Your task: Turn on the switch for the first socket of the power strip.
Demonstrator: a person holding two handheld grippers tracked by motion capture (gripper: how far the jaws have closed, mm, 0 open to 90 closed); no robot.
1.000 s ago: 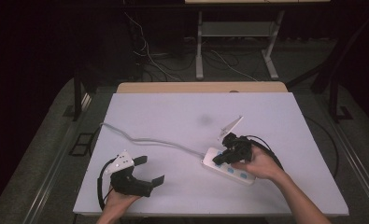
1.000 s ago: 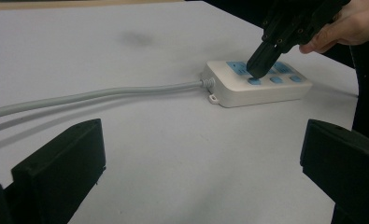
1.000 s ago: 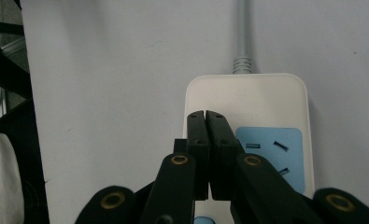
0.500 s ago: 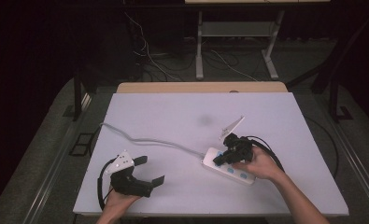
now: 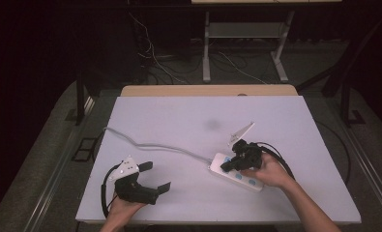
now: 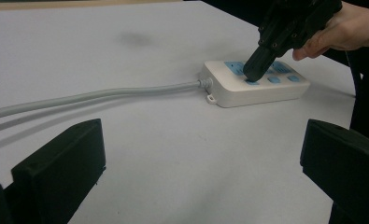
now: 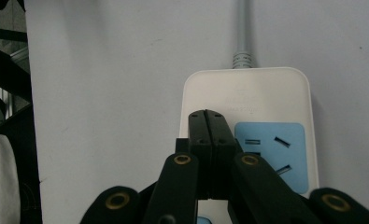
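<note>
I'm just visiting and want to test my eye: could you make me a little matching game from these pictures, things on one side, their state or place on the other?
Things:
1. left gripper
2. right gripper
3. white plastic power strip with blue sockets
4. grey cable

States:
A. jaws closed, tips pressed down on the strip
B. trails across the white table toward its left edge
C. jaws wide apart, nothing between them
D. lies flat under the person's right hand

Pairs: 1-C, 2-A, 3-D, 4-B

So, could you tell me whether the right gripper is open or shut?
Shut: the right gripper's jaws meet with no gap, tips pressed down on the power strip.
</note>
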